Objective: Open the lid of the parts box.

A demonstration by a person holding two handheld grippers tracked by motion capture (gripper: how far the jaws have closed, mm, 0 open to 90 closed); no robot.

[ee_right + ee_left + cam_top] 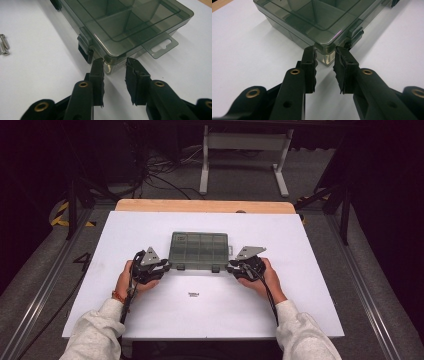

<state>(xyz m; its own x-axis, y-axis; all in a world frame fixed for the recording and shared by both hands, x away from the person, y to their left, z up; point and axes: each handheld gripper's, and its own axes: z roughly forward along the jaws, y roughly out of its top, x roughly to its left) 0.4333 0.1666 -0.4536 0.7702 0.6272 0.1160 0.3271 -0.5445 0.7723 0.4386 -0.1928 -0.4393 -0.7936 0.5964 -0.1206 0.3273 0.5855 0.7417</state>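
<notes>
On the white desk (300, 310), a smoky plastic box (199, 251) with a shut lid lies between two hand-held grippers. Left gripper (325, 61): jaws parted a little, empty, their tips straddling the box's near corner; whether they touch it cannot be told. Right gripper (114, 65): jaws likewise parted and holding nothing, tips at the box's other near corner, a dark latch (85, 48) just left of them and a clear hang tab (160, 45) beyond to the right. Both hands (131, 282) lie low on the desk, white sleeves (95, 332) behind. Small screws (4, 45) lie well left of the right jaws.
</notes>
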